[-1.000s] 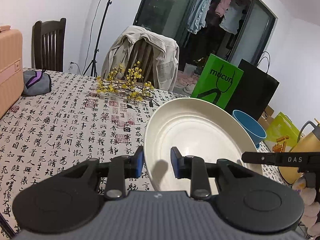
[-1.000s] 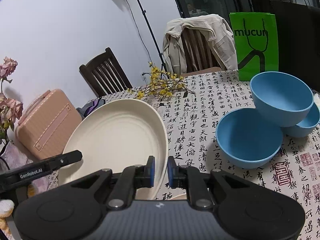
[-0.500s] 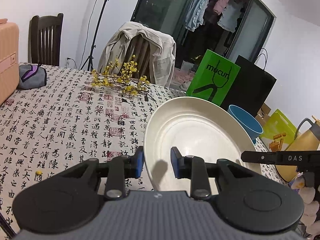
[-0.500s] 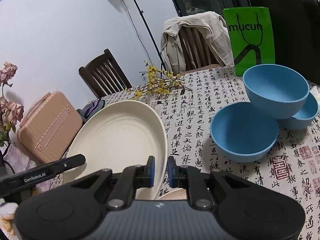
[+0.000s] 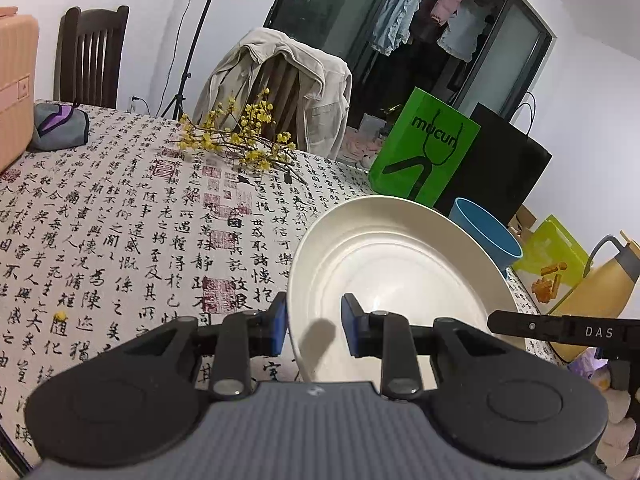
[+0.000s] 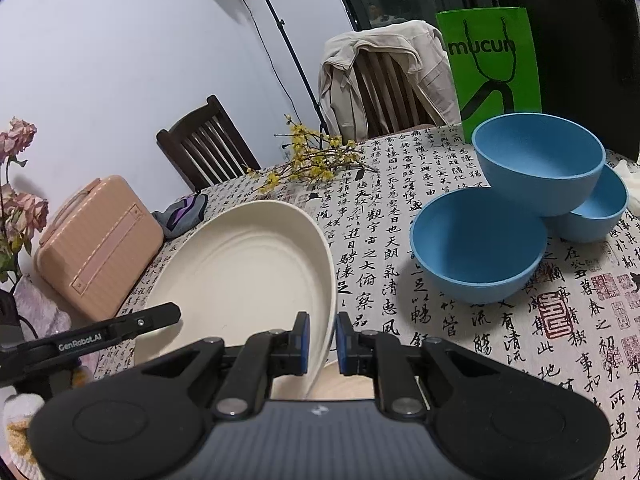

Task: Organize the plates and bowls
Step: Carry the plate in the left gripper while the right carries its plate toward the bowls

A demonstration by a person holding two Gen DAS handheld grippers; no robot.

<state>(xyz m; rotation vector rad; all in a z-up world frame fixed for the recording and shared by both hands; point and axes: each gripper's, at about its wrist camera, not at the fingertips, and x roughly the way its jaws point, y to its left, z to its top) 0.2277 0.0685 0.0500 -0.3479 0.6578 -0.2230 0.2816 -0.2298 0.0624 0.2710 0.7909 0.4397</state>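
Observation:
A large cream plate point(image 5: 400, 264) hangs tilted above the calligraphy-print tablecloth point(image 5: 120, 220), gripped at its near rim from both sides. My left gripper point(image 5: 315, 328) is shut on the plate's left rim. My right gripper point(image 6: 322, 340) is shut on the right rim of the same plate point(image 6: 240, 272). Under that rim a sliver of another cream dish point(image 6: 344, 380) shows. Three blue bowls lie to the right of the plate: a near one point(image 6: 476, 244), one leaning on it point(image 6: 538, 164), and a third point(image 6: 596, 212) behind. One blue bowl point(image 5: 486, 228) peeks past the plate.
A pink case point(image 6: 100, 244) and a grey pouch point(image 5: 60, 126) lie at the left. A yellow flower sprig point(image 5: 236, 144) lies mid-table. A green bag point(image 5: 424, 148), a black bag point(image 5: 500, 172) and a yellow kettle point(image 5: 592, 292) stand at the right. Two chairs stand behind the table.
The right gripper has shifted slightly with the plate, so the bowls sit a little higher in its view. Both grips on the plate look the same.

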